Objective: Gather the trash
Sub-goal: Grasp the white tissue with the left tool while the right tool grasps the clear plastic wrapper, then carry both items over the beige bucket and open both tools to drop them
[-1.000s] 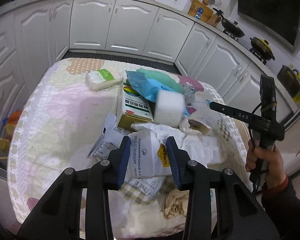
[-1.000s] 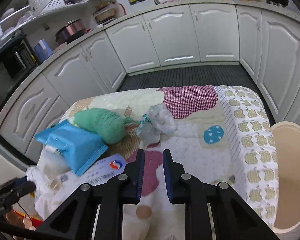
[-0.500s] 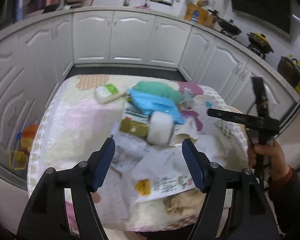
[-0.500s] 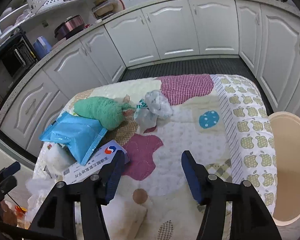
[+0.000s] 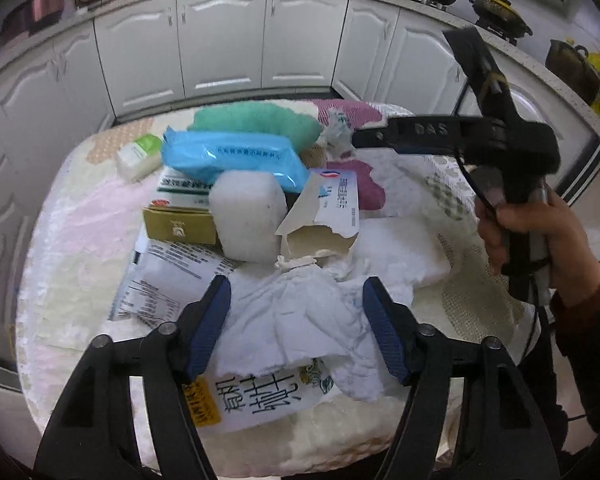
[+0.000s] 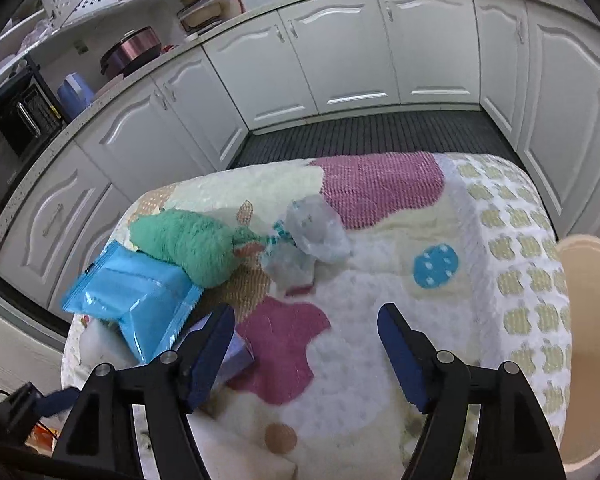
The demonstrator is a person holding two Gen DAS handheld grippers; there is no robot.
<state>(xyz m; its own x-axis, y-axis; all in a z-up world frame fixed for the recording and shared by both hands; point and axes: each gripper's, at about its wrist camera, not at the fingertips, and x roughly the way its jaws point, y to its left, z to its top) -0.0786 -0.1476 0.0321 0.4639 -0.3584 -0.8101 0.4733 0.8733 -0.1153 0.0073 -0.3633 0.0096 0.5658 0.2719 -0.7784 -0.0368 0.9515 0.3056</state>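
Trash lies heaped on the near half of the quilt-covered table (image 5: 60, 240), none of it held. Left gripper (image 5: 296, 320): fingers (image 5: 210, 320) about half open, having just been closing slightly, straddling the crumpled white tissue (image 5: 312, 312) above the printed white bag (image 5: 256, 396); pads not pressing on anything. Right gripper (image 6: 306, 352): fingers (image 6: 400, 356) wide apart, having just been opening, nothing between them but bare quilt; the crumpled clear plastic wrap (image 6: 312, 236) sits ahead of them, near the green fluffy cloth (image 6: 188, 240) and blue wipes pack (image 6: 132, 300). Risks, as judged: tissue is limp and layered, so a closing pinch may take only a top fold and tear it, or drag the printed bag and paper leaflet (image 5: 168, 280) beneath toward the table edge, which is close. The white foam block (image 5: 248, 216) leans among the boxes and could topple if the heap shifts. The quilt is soft; fingers pressed low may snag it instead of the wrap. Containers: beige bin (image 6: 592, 360) at the right edge of the right wrist view, only its rim and inner wall visible, contents cannot be told. Torn cardboard box (image 5: 320, 220) lies open; its inside looks empty. Gold-green box (image 5: 176, 216) closed.
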